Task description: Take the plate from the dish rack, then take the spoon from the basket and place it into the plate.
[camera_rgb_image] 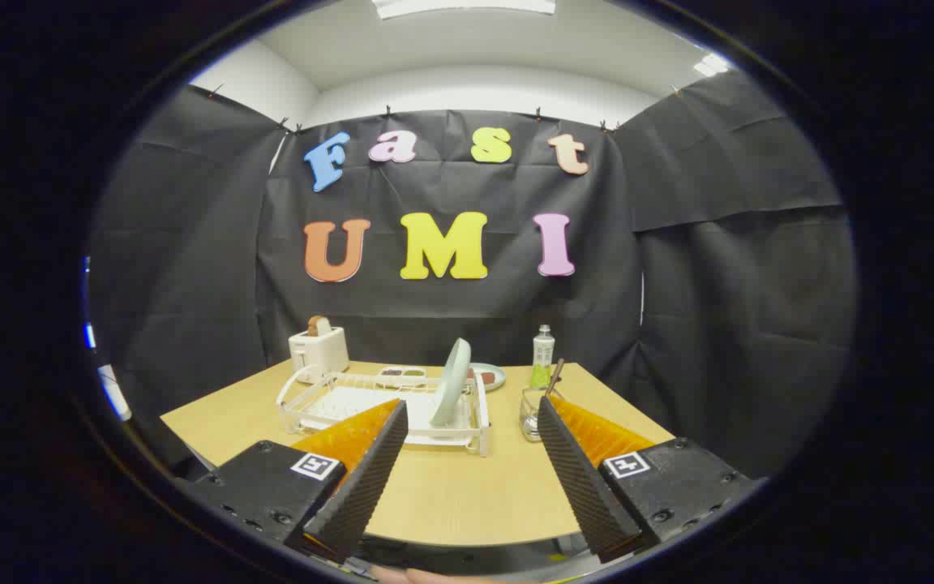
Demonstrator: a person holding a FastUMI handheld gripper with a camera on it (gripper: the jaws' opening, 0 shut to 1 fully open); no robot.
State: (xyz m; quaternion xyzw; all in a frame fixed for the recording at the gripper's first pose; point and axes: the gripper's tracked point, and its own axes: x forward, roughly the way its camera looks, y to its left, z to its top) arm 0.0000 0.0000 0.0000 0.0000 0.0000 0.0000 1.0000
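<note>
So, the gripper (pixel 473 403) is held spread wide above the near edge of the wooden table (pixel 451 495), with nothing pinched between its ribbed black fingers (pixel 370 474). A square black-and-white marker is stuck on each finger base; no readable writing is carried by them. Beyond the fingertips, the pale plate (pixel 452 383) is seen standing on edge in the white dish rack (pixel 329 405), toward the rack's right end. Just right of the rack, a small clear basket (pixel 530 415) is set, with the spoon (pixel 554 376) poking up out of it, handle tilted. A bottle (pixel 543 355) with a green-and-white label is placed behind the basket; its text is too small to be read. A white toaster (pixel 319 350) with toast in it is parked at the back left, and a small dish (pixel 490 376) is partly hidden behind the plate.
</note>
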